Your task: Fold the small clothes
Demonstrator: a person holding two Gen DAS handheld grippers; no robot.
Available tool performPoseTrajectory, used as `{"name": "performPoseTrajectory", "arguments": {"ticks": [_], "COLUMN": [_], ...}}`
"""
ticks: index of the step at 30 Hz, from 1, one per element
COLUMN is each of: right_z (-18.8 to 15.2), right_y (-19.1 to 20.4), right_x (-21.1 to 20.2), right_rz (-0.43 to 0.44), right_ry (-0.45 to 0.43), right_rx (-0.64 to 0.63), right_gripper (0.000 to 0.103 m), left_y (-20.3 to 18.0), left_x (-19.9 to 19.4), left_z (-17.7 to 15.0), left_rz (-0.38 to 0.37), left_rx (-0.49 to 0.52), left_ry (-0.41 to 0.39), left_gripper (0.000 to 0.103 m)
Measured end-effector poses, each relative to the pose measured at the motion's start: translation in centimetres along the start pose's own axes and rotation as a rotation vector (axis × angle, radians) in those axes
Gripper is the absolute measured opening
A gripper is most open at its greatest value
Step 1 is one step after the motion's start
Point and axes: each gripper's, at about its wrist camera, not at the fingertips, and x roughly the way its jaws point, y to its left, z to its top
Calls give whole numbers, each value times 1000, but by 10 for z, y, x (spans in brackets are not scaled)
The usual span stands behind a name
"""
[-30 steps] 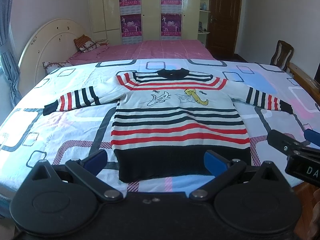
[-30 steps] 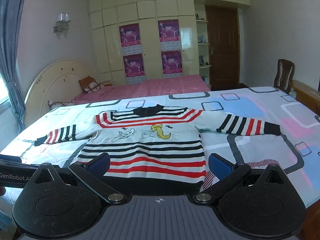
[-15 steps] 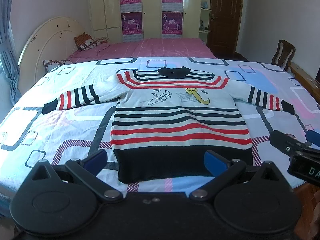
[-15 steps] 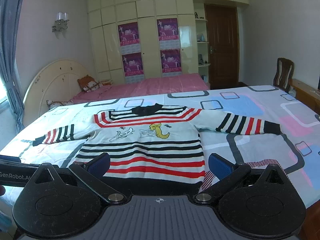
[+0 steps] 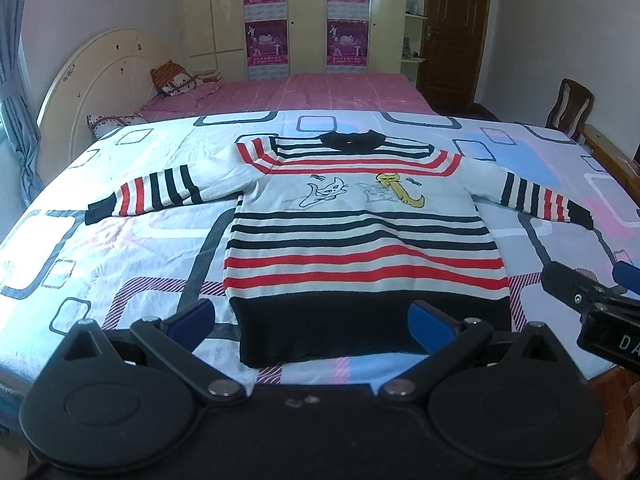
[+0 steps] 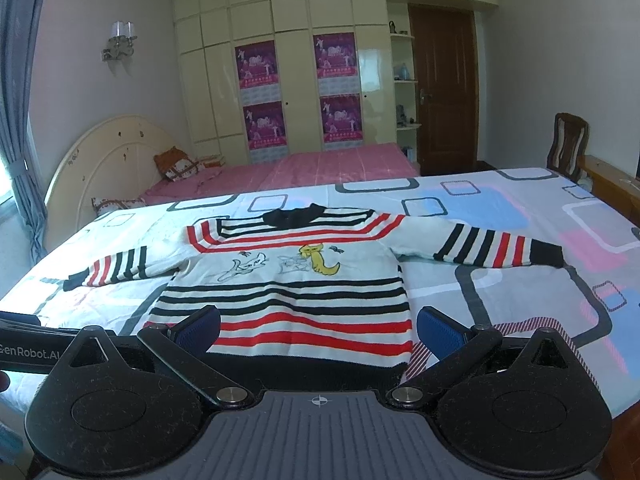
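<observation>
A small striped sweater (image 5: 360, 240) lies flat and face up on the bed, both sleeves spread out, black hem nearest me; it also shows in the right wrist view (image 6: 296, 292). My left gripper (image 5: 312, 318) is open and empty, hovering just short of the black hem. My right gripper (image 6: 320, 326) is open and empty, above the hem's right part. The right gripper's tip also shows in the left wrist view (image 5: 580, 292), off the sweater's lower right corner. The left gripper's body shows at the left edge of the right wrist view (image 6: 28, 344).
The sweater lies on a bedsheet with square patterns (image 5: 100, 256). A second bed with a pink cover (image 5: 320, 92) and pillows stands behind. A wooden chair (image 5: 570, 108) and bed frame edge are at the right. Wardrobes and a door line the far wall.
Both grippers have shifted slightly; the left view has risen a little toward the sweater. Jaws stay open and the sweater has not moved.
</observation>
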Motion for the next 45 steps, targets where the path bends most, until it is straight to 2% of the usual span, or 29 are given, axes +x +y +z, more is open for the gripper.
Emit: {"name": "performPoseTrajectory", "arguments": {"ticks": [11, 23, 36, 45], "right_z": [1, 6, 24, 40], "right_y": [1, -4, -7, -11], "right_x": [14, 45, 120, 177], "right_rz": [-20, -76, -137, -235], "right_ry": [19, 50, 91, 94], "right_rx": [1, 13, 50, 67], "right_gripper": [103, 103, 103, 103], "left_y": [8, 17, 34, 47], "left_x": [14, 50, 124, 184], "left_z": [8, 29, 73, 106], "left_rz": [8, 12, 7, -6], "left_rx": [-10, -8, 15, 56], "left_ry": [23, 56, 100, 109], "left_gripper": [103, 103, 103, 103]}}
